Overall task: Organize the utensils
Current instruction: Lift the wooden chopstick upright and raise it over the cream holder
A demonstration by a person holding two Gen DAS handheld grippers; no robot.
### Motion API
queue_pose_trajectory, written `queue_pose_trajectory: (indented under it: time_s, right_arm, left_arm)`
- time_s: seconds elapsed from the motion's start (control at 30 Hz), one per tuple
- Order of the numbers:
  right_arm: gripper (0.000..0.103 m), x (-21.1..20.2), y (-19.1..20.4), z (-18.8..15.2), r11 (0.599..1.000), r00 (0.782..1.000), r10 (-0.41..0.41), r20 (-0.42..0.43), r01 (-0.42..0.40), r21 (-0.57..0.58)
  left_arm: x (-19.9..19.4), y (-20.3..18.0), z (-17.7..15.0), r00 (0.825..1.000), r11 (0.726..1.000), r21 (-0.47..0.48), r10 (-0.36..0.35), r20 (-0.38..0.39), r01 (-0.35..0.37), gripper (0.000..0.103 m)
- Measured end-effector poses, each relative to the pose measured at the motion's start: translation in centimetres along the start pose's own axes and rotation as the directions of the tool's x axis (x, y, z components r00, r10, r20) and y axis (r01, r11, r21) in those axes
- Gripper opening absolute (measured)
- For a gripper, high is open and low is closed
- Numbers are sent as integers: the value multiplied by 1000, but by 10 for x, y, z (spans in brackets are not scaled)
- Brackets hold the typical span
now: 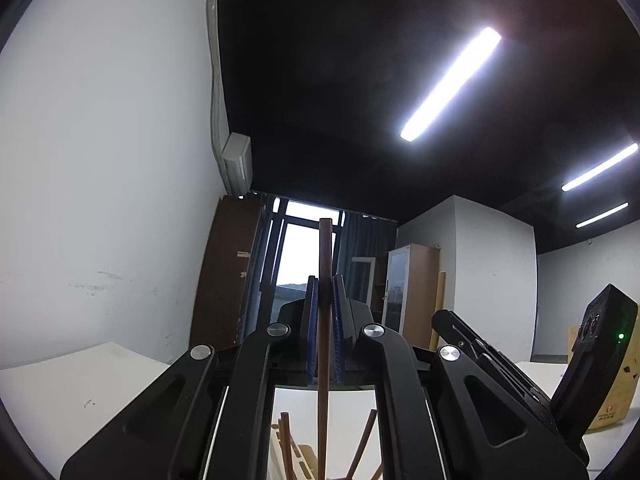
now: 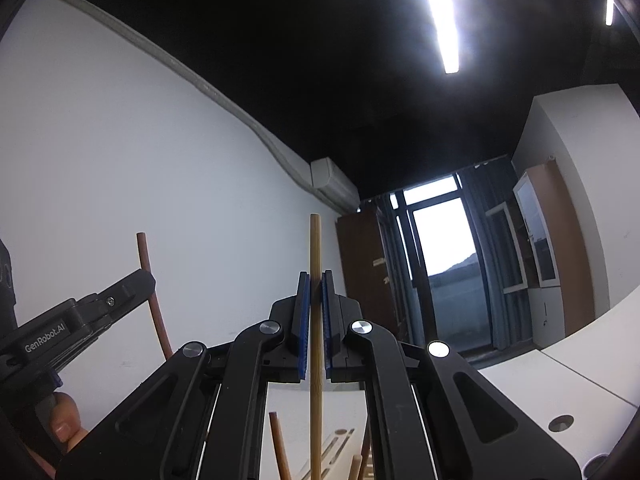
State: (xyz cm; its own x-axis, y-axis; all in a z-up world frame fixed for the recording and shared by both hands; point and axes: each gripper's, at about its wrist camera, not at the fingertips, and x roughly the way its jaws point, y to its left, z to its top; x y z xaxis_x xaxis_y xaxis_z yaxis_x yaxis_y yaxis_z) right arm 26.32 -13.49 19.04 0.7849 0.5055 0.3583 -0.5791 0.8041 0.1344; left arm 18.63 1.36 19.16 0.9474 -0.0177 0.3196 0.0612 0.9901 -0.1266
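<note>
Two grippers are raised above the desk [image 1: 80, 384]. My left gripper [image 1: 325, 292] is clamped on a dark brown stick [image 1: 325, 248], held upright. My right gripper [image 2: 315, 292] is clamped on a light bamboo stick [image 2: 315, 248], also upright.

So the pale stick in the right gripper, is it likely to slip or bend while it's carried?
The pale stick looks straight and rigid, so bending seems unlikely. It is thin, round and smooth, so it could slide or pivot between the right gripper pads, though their ribbed blue faces probably help. If set flat on the table, it would likely roll.
</note>
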Motion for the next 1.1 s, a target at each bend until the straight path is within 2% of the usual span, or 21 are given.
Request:
queue_pose_trajectory:
  time_s: [0.27, 0.47, 0.77, 1.1]
  right_arm:
    - [6, 14, -6, -11, 1000, 999, -5, 38, 5, -5]
    - [6, 22, -10, -23, 1000, 1000, 1, -13, -2, -17]
    - [6, 20, -11, -31, 999, 997, 19, -72, -21, -28]
    - [7, 17, -15, -33, 999, 993, 15, -117, -20, -43]
  left_arm:
    - [22, -4, -17, 999, 1000, 7, 16, -32, -16, 6]
    - [38, 2, -35, 994, 1000, 3, 23, -111, -23, 6]
    - [41, 9, -50, 977, 1000, 1, 9, -213, -9, 6]
    - [41, 14, -65, 964, 1000, 19, -5, -265, 11, 6]
